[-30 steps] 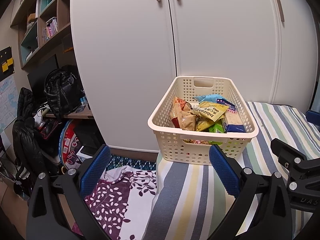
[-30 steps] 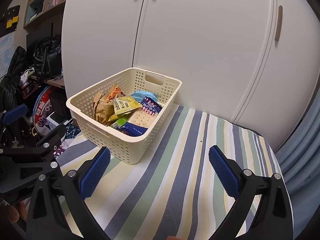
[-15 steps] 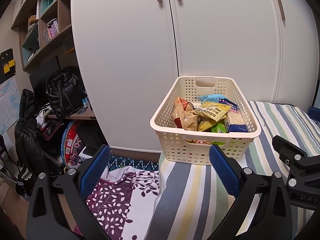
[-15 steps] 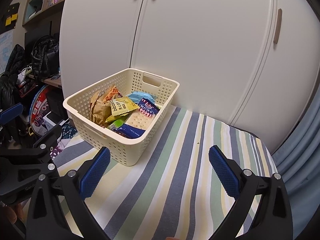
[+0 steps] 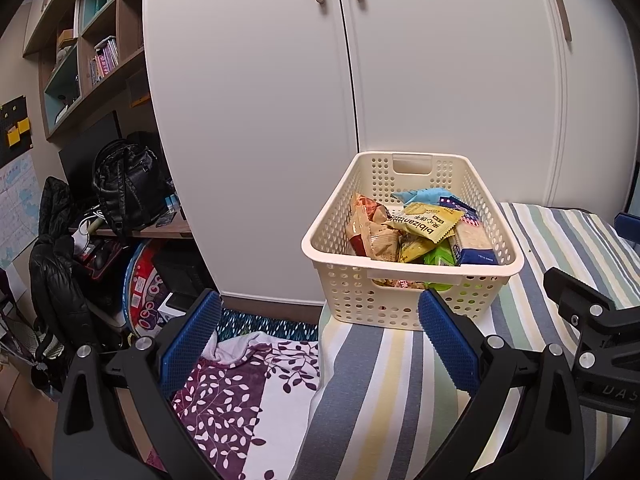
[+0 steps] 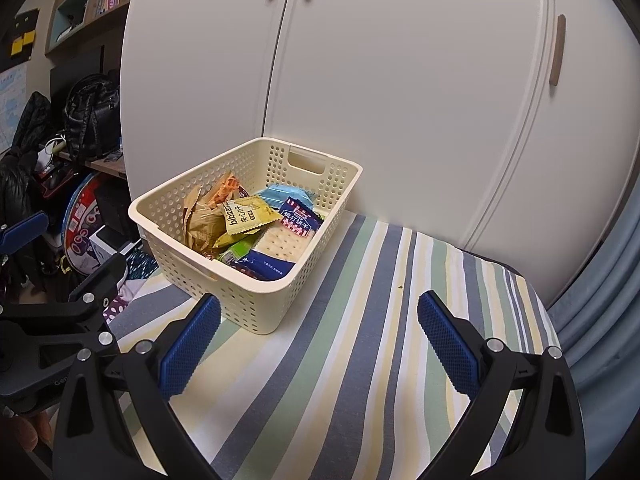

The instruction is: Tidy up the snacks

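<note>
striped bed [image 6: 360, 360] carries basket [image 6: 320, 248] of snack packets [image 6: 248, 216] at its left corner. left tool [image 5: 316, 344], right tool [image 6: 318, 346]: both spread wide, empty. advice: lift 1 top packet by its crimped edge.

Cream perforated plastic basket [image 6: 256, 300] on striped cloth surface [image 6: 360, 360], snack packets [image 6: 248, 216] in it, white wardrobe doors [image 6: 400, 100] behind; shelves [image 5: 100, 60] to left.

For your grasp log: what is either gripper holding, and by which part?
Nothing. The left gripper and right gripper are open and empty, short of the basket.
</note>
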Demonstrator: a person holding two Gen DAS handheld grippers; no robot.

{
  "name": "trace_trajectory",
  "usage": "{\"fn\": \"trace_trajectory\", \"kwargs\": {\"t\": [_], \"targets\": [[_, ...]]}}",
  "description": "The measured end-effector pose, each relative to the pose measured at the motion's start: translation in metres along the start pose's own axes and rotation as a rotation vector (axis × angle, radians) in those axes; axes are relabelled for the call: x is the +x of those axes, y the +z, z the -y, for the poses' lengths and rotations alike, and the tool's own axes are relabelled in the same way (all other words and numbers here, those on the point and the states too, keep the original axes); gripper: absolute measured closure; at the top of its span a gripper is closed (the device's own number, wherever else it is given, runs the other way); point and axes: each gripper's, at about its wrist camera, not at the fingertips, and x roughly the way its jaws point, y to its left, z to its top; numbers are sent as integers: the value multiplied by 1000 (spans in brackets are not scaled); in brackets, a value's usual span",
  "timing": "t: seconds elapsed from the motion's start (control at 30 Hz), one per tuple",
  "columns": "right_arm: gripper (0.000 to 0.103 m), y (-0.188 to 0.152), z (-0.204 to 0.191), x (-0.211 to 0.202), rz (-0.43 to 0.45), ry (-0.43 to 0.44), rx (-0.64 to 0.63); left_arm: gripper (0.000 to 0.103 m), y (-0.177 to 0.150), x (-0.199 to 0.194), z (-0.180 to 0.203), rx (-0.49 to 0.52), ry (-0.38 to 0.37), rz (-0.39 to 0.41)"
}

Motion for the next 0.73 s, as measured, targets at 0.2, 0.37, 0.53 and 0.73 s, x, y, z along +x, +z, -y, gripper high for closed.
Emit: {"fn": "trace_trajectory", "kwargs": {"t": [0.2, 0.37, 0.53, 0.73], "targets": [[5, 0, -1, 1, 2, 2, 4, 3, 0, 0, -1, 1, 1, 0], [5, -2, -3, -2, 15, -11, -7, 3, 0, 0, 0, 0, 1, 0], [5, -1, 1, 2, -19, 17, 9, 3, 1, -1, 0, -2, -8, 1], [5, -11, 18, -2, -59, 1, 44, 3, 1, -5, 6, 9, -36, -3]]}}
